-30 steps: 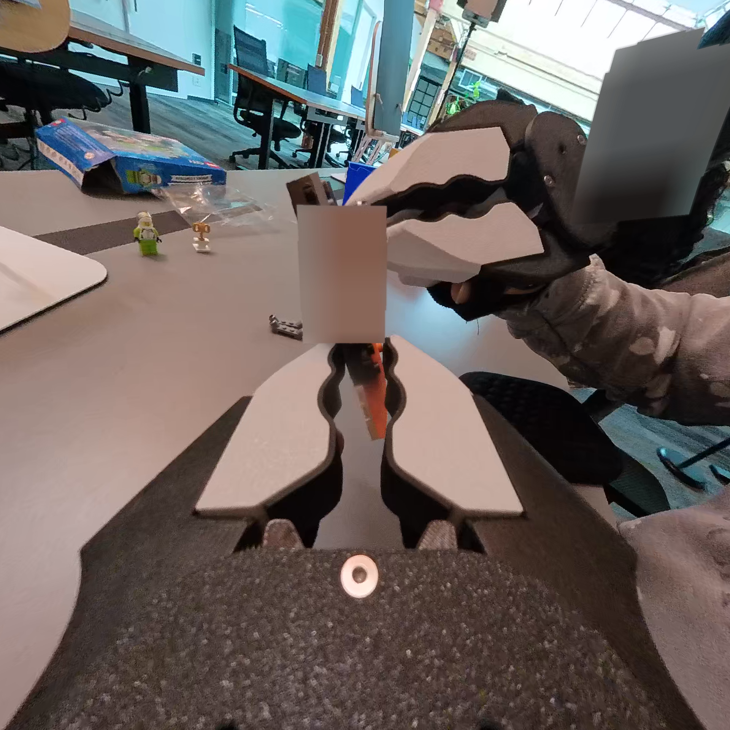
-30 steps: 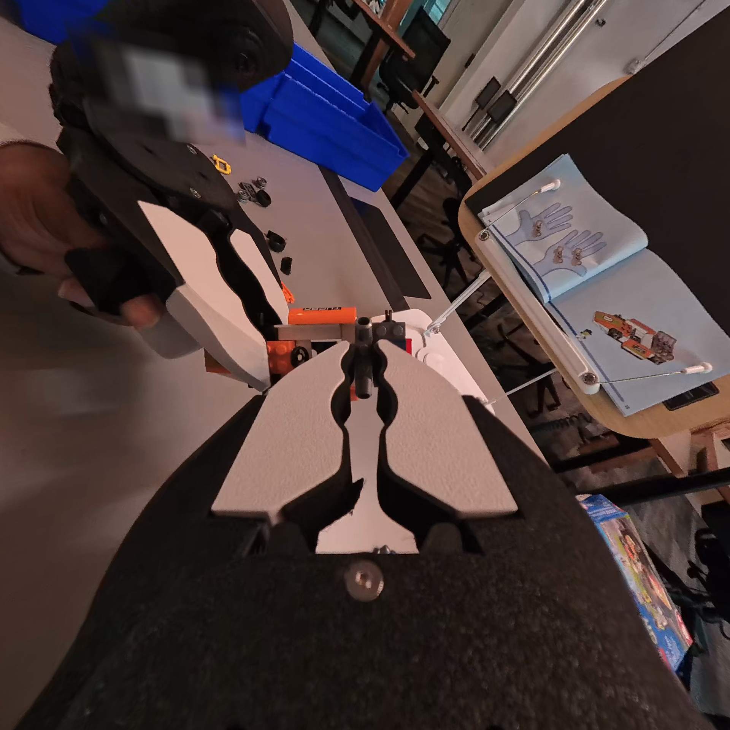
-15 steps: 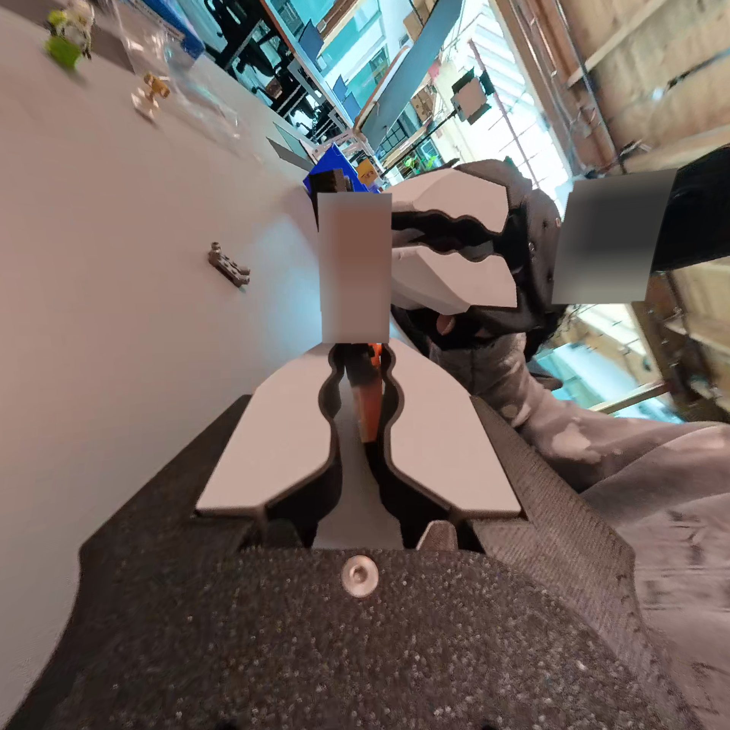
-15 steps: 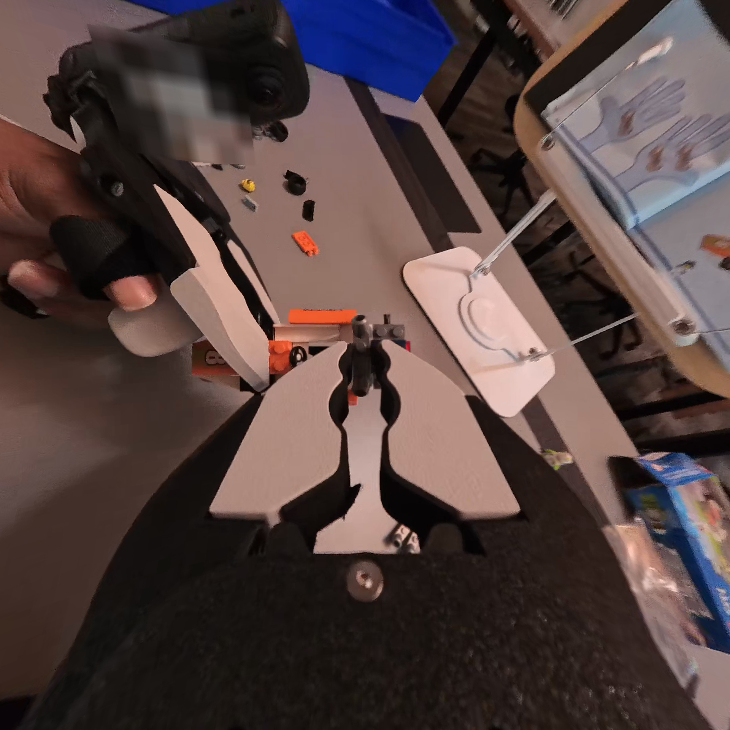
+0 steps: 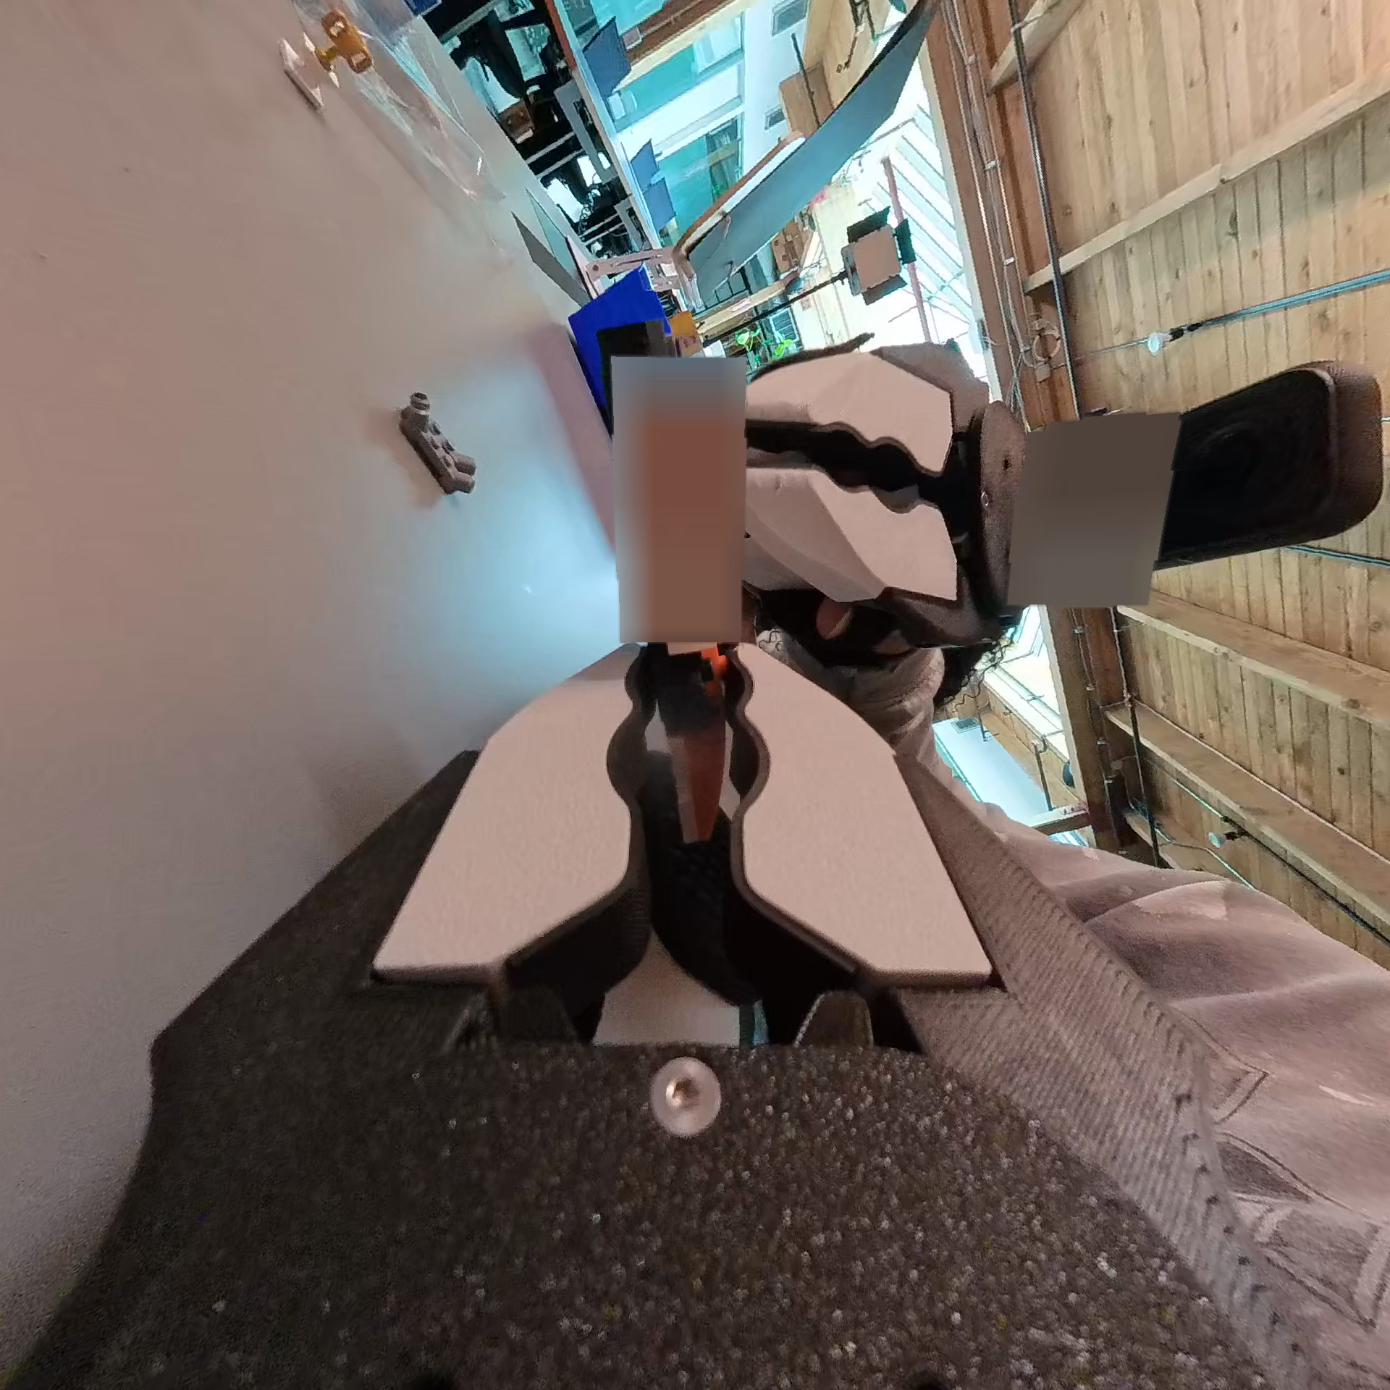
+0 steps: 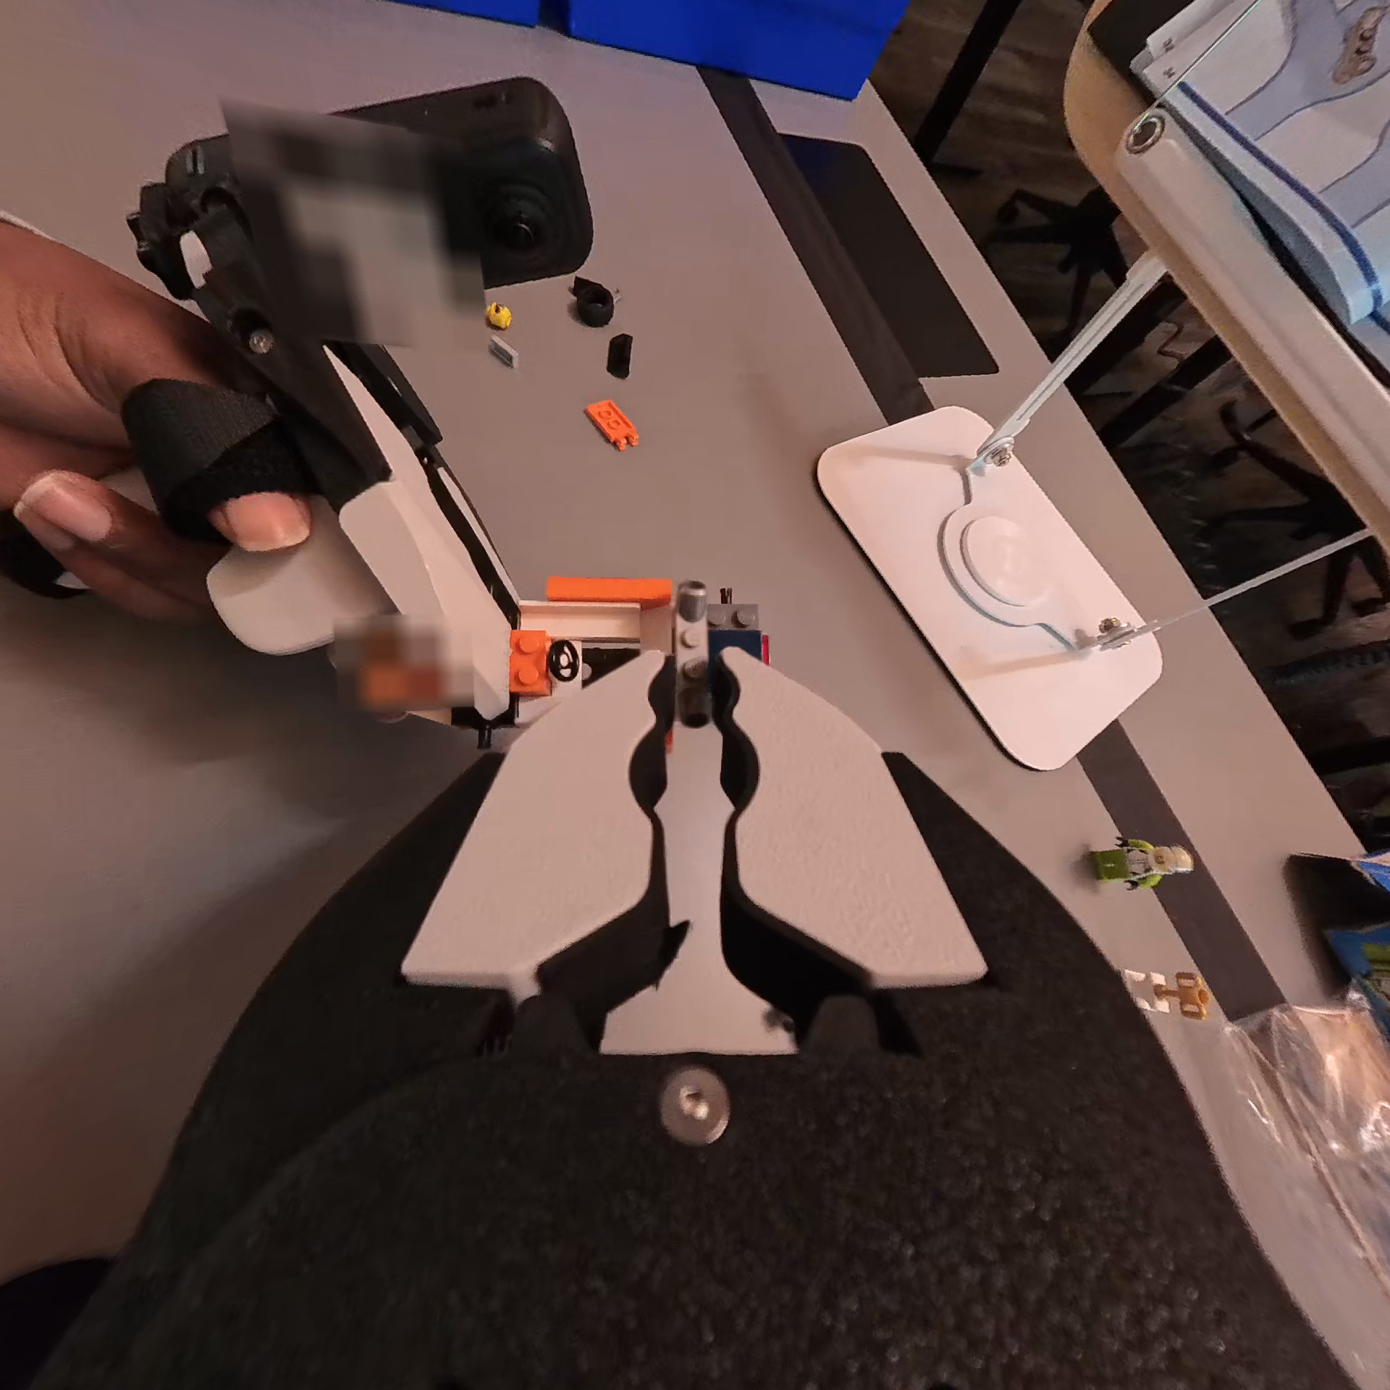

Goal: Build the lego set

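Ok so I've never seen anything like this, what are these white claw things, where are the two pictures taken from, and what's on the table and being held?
No robot here: a person holds a two-finger gripper in each hand, each with its own camera looking along its fingers. The right gripper pinches a small grey piece. The left gripper, seen from the side in the right view, clamps the half-built lego model. Both hold it above the grey table. Loose on the table: an orange plate, small black pieces, a green minifigure, a white stand base and, in the left view, a grey piece.
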Tool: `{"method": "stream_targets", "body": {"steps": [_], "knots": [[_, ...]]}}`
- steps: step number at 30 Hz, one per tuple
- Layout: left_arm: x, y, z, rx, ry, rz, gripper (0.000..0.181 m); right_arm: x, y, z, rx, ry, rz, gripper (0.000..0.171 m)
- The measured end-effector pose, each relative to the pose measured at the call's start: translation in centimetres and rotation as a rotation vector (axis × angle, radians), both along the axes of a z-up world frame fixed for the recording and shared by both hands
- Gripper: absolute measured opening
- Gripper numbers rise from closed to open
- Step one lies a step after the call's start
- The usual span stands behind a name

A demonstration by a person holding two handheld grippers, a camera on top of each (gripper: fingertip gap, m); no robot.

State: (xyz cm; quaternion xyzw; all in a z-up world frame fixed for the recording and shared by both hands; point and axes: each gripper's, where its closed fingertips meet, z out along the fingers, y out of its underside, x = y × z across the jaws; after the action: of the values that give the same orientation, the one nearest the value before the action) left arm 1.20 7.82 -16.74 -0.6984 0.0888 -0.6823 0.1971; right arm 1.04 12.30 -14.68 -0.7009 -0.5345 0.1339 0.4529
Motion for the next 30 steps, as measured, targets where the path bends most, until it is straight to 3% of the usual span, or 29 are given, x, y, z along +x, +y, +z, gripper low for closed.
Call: {"method": "stream_targets", "body": {"steps": [7, 23, 30], "knots": [[0.0, -0.1, -0.1, 0.061, 0.036, -0.003, 0.018, 0.0, -0.1, -0.3, -0.012, -0.025, 0.021, 0.006], [0.2, -0.8, -0.1, 0.288, 0.153, -0.044, 0.021, 0.6, -0.7, -0.4, 0.164, -0.19, 0.062, 0.006], [0.1, -0.5, -0.2, 0.253, 0.154, -0.046, 0.018, 0.7, -0.9, 0.8, 0.052, -0.053, 0.041, 0.006]]}}
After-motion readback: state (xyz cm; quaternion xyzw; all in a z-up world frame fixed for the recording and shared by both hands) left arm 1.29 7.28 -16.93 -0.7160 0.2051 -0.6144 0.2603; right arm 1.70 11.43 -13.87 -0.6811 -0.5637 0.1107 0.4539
